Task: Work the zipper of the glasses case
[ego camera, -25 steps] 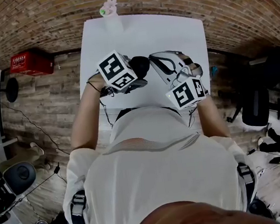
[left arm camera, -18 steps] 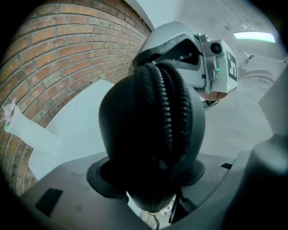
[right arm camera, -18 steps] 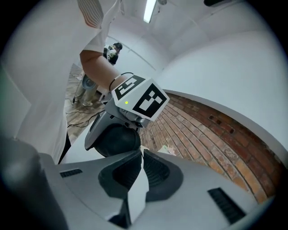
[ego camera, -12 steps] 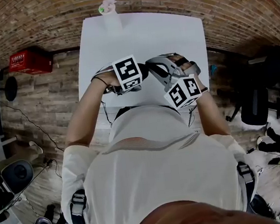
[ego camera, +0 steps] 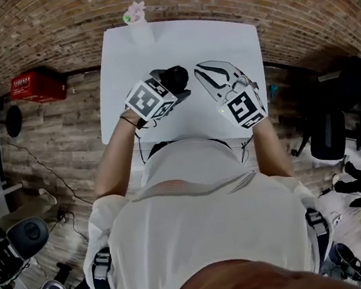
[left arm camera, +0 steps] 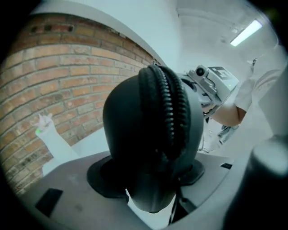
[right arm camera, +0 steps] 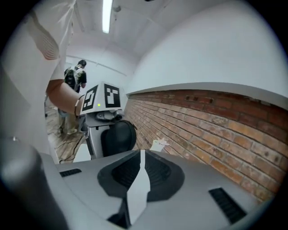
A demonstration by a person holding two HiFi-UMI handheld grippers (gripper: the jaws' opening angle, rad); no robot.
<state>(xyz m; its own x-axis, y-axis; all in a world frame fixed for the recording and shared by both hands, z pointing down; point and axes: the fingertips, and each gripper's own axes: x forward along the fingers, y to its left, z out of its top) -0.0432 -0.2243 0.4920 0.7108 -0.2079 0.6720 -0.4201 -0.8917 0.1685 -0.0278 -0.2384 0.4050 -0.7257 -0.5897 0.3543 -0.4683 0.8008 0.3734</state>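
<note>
Our left gripper [ego camera: 169, 87] holds the black glasses case [left arm camera: 148, 130] between its jaws, which stand wide on the two sides of the case. In the left gripper view the case fills the middle, and the zipper [left arm camera: 168, 108] runs over its rounded edge, facing the camera. In the head view the case is over the middle of the white table [ego camera: 175, 44]. We cannot tell whether it touches the top.

Half a second ago the two grippers were pressed close together. Now the left one has swung back to the left, and its marker cube [ego camera: 144, 99] shows another face. A clear strip of table lies between the case and our right gripper [right arm camera: 142, 157].

The right gripper has also moved a little further over the table, and its cube [ego camera: 243, 107] has turned. Its jaws have just been opening slightly. They are almost together, with only a thin slit between them and nothing in it. The case is seen well beyond them, to the left.
</note>
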